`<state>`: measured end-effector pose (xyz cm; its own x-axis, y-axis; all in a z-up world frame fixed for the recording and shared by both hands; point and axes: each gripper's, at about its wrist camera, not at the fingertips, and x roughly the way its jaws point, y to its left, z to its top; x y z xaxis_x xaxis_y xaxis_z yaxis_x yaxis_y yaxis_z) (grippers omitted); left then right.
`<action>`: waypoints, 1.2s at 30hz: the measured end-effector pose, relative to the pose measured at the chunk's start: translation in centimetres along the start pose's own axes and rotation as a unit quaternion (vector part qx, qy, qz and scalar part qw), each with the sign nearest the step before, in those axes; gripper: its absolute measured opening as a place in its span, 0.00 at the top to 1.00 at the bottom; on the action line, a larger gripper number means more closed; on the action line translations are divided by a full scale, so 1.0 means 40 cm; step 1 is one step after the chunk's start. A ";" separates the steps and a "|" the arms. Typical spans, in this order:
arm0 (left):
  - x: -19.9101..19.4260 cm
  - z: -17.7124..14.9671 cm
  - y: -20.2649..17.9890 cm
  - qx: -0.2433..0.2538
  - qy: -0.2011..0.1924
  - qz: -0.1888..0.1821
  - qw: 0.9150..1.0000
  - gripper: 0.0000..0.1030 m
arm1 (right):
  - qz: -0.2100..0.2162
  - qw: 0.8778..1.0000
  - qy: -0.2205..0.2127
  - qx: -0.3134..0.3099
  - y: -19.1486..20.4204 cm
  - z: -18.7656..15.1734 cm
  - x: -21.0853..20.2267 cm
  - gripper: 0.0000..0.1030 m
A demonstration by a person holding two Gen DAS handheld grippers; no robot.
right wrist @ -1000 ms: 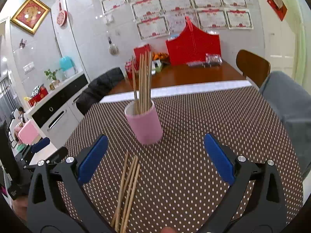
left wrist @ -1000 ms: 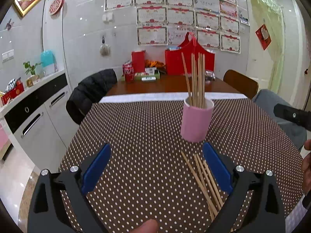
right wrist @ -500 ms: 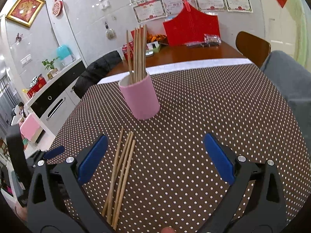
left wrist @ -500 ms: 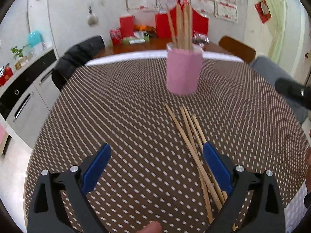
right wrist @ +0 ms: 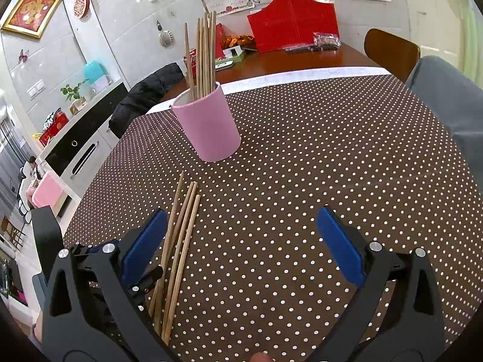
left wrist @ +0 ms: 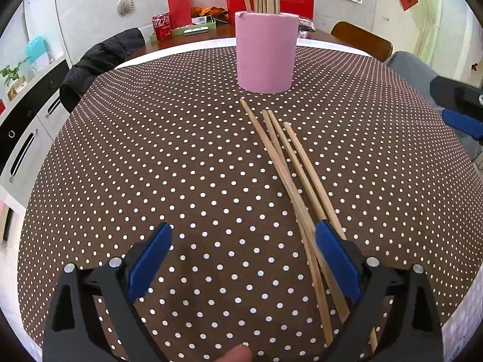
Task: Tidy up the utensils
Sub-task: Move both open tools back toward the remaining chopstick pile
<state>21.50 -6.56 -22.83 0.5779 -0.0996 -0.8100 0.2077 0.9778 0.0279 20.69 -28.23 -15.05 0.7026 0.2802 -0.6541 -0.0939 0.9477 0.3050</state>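
Nearest, the left claw [left wrist: 241, 259] is held wide open over the dotted tablecloth [left wrist: 151, 166], and nothing is gripped in it. Its right finger [left wrist: 336, 259] is placed right over the loose chopsticks [left wrist: 289, 166]. The right claw [right wrist: 241, 241] is also spread wide and nothing is held in it.

Four chopsticks are laid flat in a bunch, crossing near the close ends. Farther back, just past their tips, the pink cup [left wrist: 265, 51] is stood, with more chopsticks [right wrist: 203, 57] stuck upright inside.

If the bunch is pinched together, one stick could be dropped or rolled away. The cup could be knocked over if it is bumped.

The tops of the upright sticks are shown whole only in the right view. In the left view, they are cut off.
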 end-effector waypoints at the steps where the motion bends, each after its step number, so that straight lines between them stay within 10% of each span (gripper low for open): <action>1: 0.001 0.002 0.001 0.000 -0.001 0.001 1.000 0.09 | 0.001 1.000 0.002 0.001 0.001 0.000 0.003 0.06; 36: 0.031 0.045 0.069 -0.002 -0.001 0.019 1.000 0.08 | 0.002 0.992 0.111 -0.057 0.070 -0.078 0.120 0.06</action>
<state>24.21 -4.30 -22.72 0.5874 -0.0627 -0.8068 0.1825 0.9816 0.0566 21.59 -23.76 -19.52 0.5305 0.2994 -0.7930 -0.1842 0.9539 0.2369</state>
